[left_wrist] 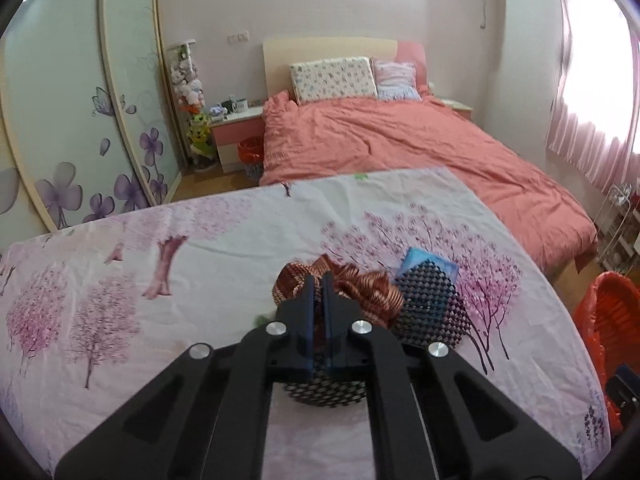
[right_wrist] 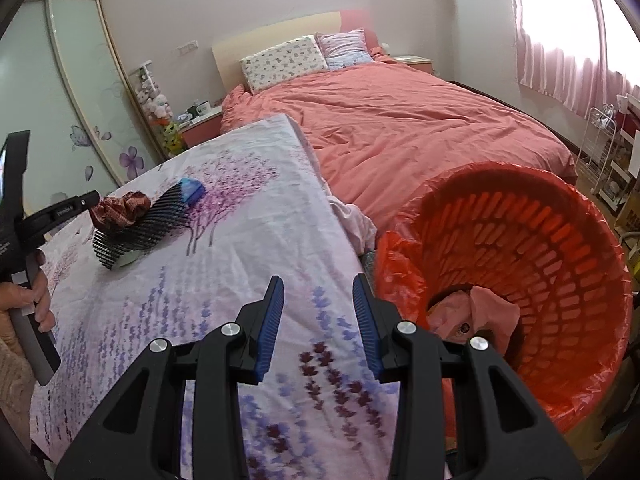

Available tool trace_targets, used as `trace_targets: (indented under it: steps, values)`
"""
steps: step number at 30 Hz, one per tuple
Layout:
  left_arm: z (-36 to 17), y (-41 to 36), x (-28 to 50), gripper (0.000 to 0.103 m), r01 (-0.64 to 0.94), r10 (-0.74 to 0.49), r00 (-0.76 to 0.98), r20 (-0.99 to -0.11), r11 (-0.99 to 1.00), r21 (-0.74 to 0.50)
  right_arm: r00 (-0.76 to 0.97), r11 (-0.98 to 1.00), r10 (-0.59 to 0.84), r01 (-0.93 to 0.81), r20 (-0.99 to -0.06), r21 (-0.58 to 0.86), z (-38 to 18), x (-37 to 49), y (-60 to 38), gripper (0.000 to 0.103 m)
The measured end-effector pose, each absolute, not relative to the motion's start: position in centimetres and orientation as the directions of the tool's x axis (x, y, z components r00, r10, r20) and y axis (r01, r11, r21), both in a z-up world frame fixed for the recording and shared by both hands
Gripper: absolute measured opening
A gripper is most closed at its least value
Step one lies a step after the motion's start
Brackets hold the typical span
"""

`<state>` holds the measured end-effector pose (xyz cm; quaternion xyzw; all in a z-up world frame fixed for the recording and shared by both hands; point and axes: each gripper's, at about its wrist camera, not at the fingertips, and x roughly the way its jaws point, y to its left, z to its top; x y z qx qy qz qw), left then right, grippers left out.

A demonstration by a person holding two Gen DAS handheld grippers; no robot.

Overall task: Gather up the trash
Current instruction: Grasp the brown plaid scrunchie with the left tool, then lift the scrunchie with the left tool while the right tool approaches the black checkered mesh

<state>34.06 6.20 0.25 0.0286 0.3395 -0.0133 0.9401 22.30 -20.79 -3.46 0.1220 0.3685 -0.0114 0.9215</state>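
Note:
A bunch of copper-brown ribbon (left_wrist: pixel 356 284) lies on the floral-sheeted table (left_wrist: pixel 200 240) beside a black checkered mesh sheet (left_wrist: pixel 432 304) and a blue packet (left_wrist: pixel 428 260). My left gripper (left_wrist: pixel 319 280) is shut on the ribbon, over the pile. In the right wrist view the ribbon (right_wrist: pixel 120 208), mesh (right_wrist: pixel 144 228) and blue packet (right_wrist: pixel 192 190) lie at the left. My right gripper (right_wrist: pixel 318 292) is open and empty above the table's right edge, next to the red-lined trash basket (right_wrist: pixel 560 248), which holds pink trash (right_wrist: pixel 476 312).
A bed with a coral duvet (left_wrist: pixel 400 140) stands behind the table. The trash basket (left_wrist: pixel 612 320) shows at the right in the left wrist view. A nightstand (left_wrist: pixel 236 128) and a second small bin (left_wrist: pixel 252 152) stand by the wardrobe. A white wire rack (right_wrist: pixel 604 152) stands under the curtained window.

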Motion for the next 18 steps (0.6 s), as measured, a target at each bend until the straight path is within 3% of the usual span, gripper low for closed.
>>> trace_targets:
  steps: [10,18]
  values:
    - [0.4,9.2,30.4,0.005,0.047,-0.048,0.762,-0.646,0.999,-0.018,0.719,0.979,0.105,0.046,-0.687,0.197,-3.4,22.2,-17.7,0.037]
    - [-1.2,14.9,25.8,0.005,-0.019,0.002,0.733,-0.681,1.0,-0.018,0.705,0.978,0.135,0.018,-0.696,0.209,-3.9,22.4,-16.2,0.037]
